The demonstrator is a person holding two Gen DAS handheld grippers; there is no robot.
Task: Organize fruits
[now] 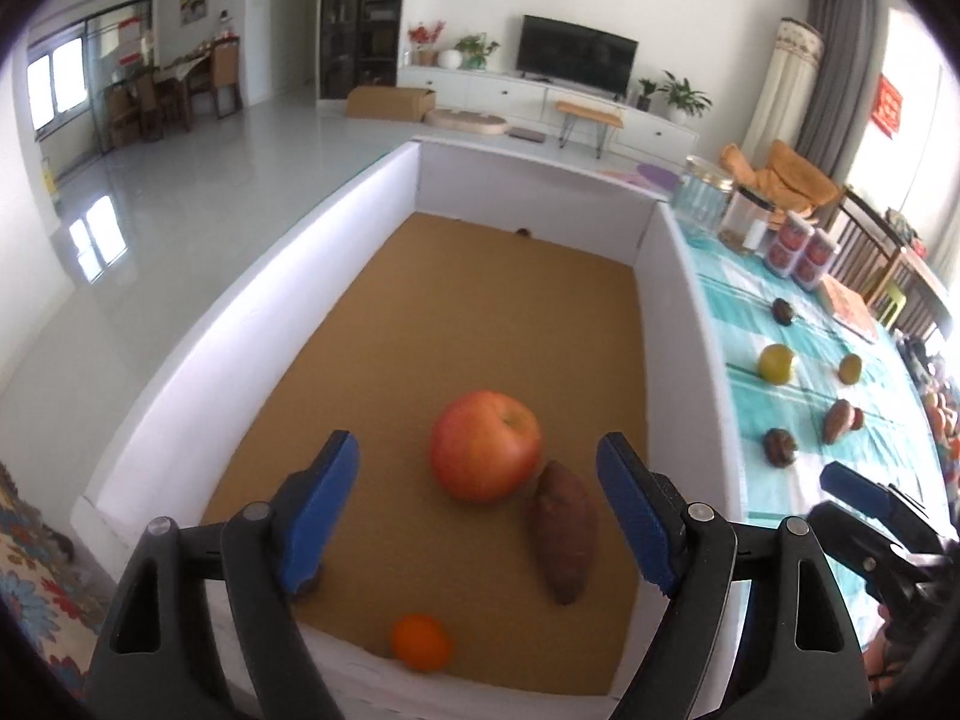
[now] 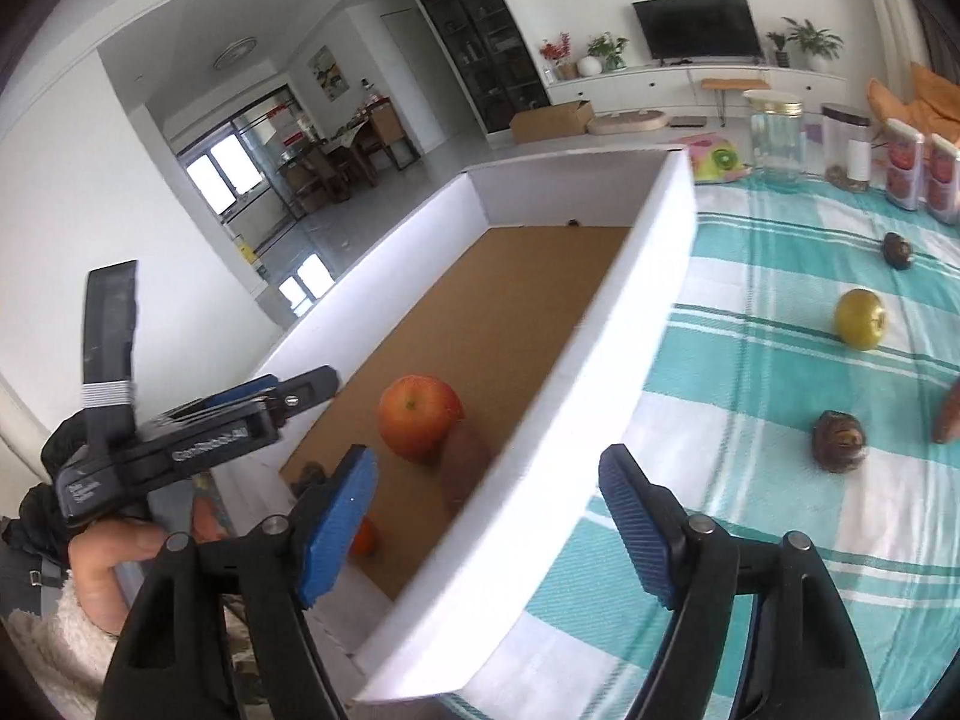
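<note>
A white-walled box [image 1: 678,324] with a brown floor holds a red apple [image 1: 485,445], a sweet potato [image 1: 563,531], a small orange [image 1: 421,642] and a dark item half hidden behind my left finger. My left gripper [image 1: 480,510] is open and empty above the box's near end. My right gripper [image 2: 489,519] is open and empty, straddling the box's right wall [image 2: 600,360]. On the checked cloth lie a yellow-green fruit [image 2: 861,319], two dark brown fruits [image 2: 840,441] [image 2: 897,251], a small greenish fruit [image 1: 849,368] and a second sweet potato [image 1: 837,420].
Glass jars [image 2: 774,135] and printed cans [image 2: 903,165] stand at the table's far edge. A flat orange packet [image 1: 852,306] lies right of the fruits. The left gripper's body and hand [image 2: 168,444] show left of the box.
</note>
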